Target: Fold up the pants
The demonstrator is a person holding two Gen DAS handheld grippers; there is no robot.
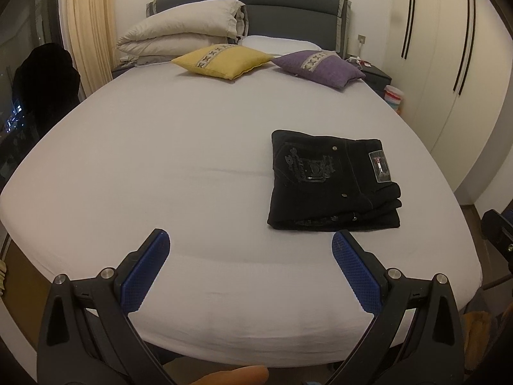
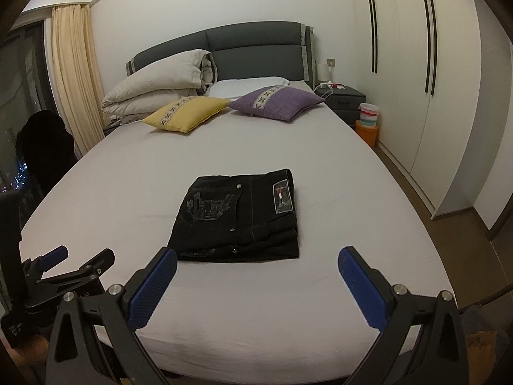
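Pants (image 2: 239,215) — black, already folded into a compact stack with a patch label on top — lie flat on the near half of the bed (image 2: 128,173), toward its right side. Both the left gripper (image 1: 251,243) and the right gripper (image 2: 257,260) hang over the near edge with jaws spread wide, holding nothing and clear of the cloth. Far off, a yellow cushion (image 2: 186,114) and a purple cushion (image 2: 275,102) sit side by side — near the headboard (image 2: 256,51).
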